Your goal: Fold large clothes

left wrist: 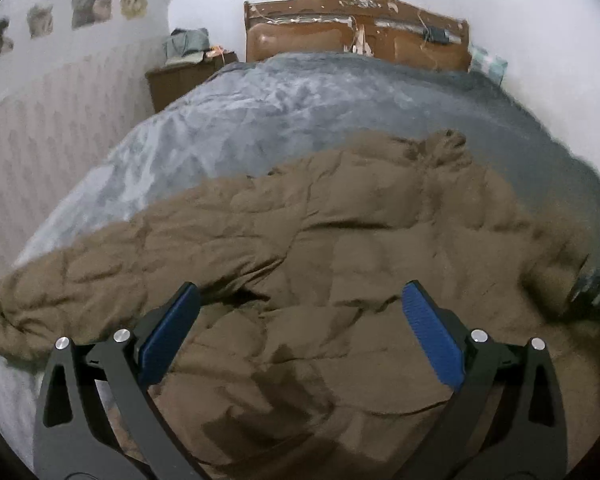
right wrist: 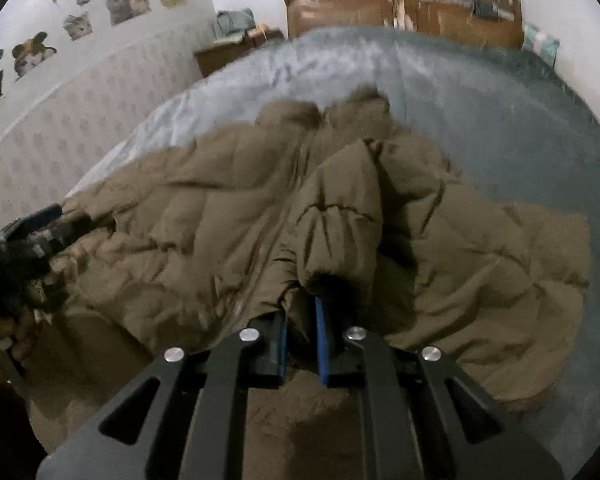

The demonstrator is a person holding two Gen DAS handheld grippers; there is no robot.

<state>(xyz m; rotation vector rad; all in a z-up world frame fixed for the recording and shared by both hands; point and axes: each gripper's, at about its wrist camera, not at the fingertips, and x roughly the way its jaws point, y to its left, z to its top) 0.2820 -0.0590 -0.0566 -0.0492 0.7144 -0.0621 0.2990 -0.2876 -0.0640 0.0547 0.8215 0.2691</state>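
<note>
One brown padded coat spread across the grey-blanketed bed.

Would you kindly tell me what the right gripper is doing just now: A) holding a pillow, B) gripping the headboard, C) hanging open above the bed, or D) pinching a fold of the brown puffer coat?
D: the right gripper has its jaws nearly shut on a fold of the brown quilted puffer coat.

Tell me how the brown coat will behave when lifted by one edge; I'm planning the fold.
Probably floppy: the coat already drapes in creases from the shut right gripper. Its quilted puffiness suggests it is light but bulky, and may spring back. The open left gripper could steady it.
</note>
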